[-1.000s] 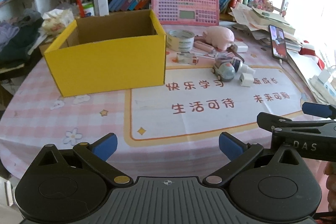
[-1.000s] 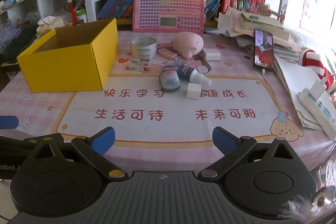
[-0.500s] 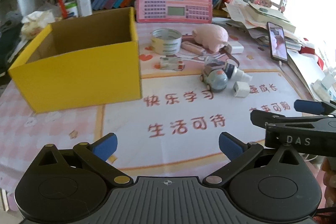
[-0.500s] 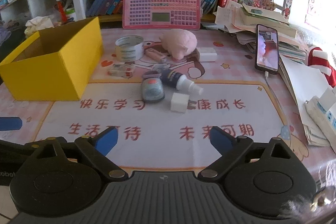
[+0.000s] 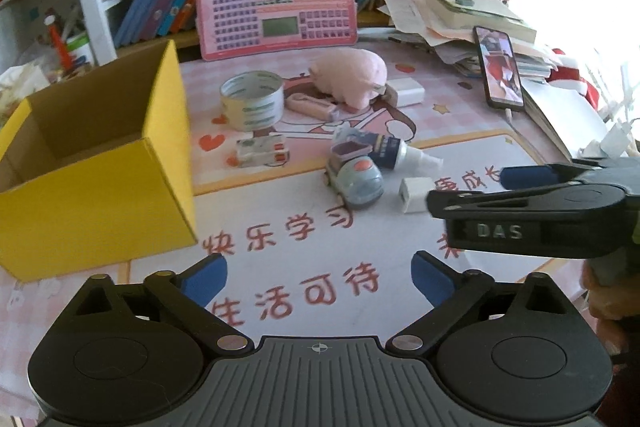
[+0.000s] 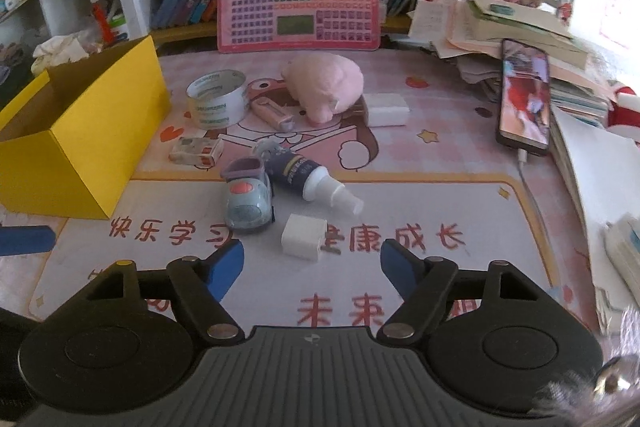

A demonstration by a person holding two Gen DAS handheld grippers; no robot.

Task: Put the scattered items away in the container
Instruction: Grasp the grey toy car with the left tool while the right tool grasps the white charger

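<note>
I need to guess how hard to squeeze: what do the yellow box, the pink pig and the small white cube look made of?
Yellow box: cardboard, matte yellow outside, raw brown inside, folded edges. Pink pig: probably plush or soft foam, with a fuzzy, rounded, dull surface. White cube: likely hard plastic, smooth with crisp corners, perhaps a charger plug.

**Yellow box open, items strewn beside it**

The yellow cardboard box (image 6: 80, 131) stands upright and open-topped at the left. Near it lie a tape roll (image 6: 216, 98), a small printed packet (image 6: 196, 151) and a pink clip (image 6: 272, 113). A pink plush pig (image 6: 326, 85) lies behind. The grey toy car (image 6: 247, 201) touches a tipped spray bottle (image 6: 306, 175); a white cube (image 6: 304, 235) sits nearest, a white block (image 6: 387, 109) beside the pig.
</note>
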